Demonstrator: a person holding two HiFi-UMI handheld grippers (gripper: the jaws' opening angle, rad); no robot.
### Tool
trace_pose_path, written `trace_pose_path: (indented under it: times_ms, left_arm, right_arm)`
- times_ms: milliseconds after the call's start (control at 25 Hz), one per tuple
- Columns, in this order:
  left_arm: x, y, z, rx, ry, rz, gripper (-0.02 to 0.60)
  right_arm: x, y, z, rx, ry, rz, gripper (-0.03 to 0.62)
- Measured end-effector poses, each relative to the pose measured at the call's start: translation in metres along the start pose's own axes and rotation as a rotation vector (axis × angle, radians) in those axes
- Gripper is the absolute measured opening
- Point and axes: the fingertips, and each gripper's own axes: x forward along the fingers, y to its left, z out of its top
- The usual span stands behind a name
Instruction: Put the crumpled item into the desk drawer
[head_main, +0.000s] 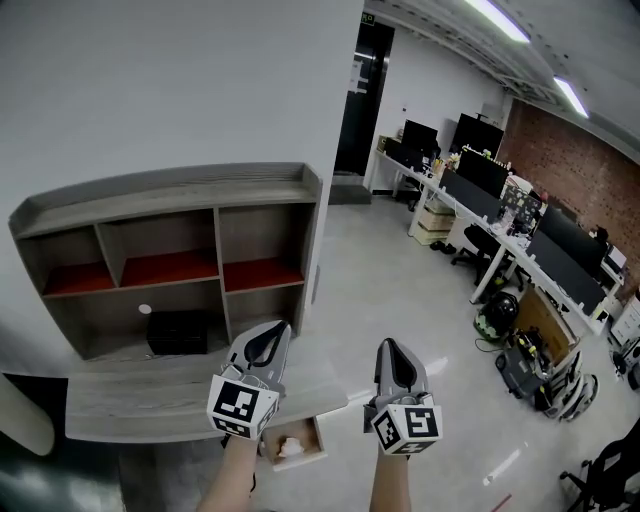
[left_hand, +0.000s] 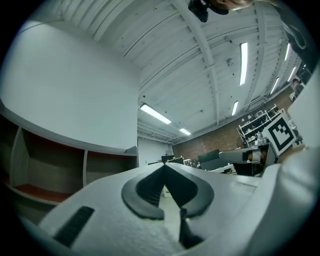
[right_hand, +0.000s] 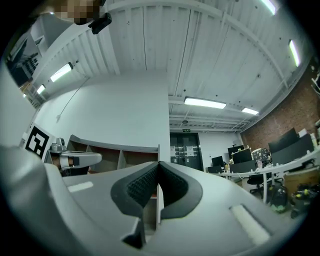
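In the head view a crumpled white item (head_main: 291, 446) lies inside the open wooden drawer (head_main: 318, 440) under the desk top (head_main: 140, 395). My left gripper (head_main: 268, 336) is held raised above the desk's right end, its jaws shut with nothing between them. My right gripper (head_main: 392, 352) hovers to the right of the desk over the floor, also shut and empty. In the left gripper view the gripper (left_hand: 164, 167) points up toward the ceiling and shelf. The right gripper (right_hand: 158, 165) in its own view points at the shelf's end and a dark doorway.
A wooden shelf unit (head_main: 170, 255) with red-lined compartments stands on the desk against the white wall. A black box (head_main: 178, 333) and a small white object (head_main: 145, 310) sit in its lower bay. Office desks with monitors (head_main: 480, 170) and chairs line the right side.
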Motion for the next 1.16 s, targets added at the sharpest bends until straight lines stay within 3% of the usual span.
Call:
trace_pose_path:
  times_ms: [1160]
  left_arm:
    - [-0.006, -0.005, -0.013, -0.005, 0.033, -0.006, 0.000]
  right_arm:
    - [-0.010, 0.002, -0.016, -0.007, 0.057, -0.008, 0.011]
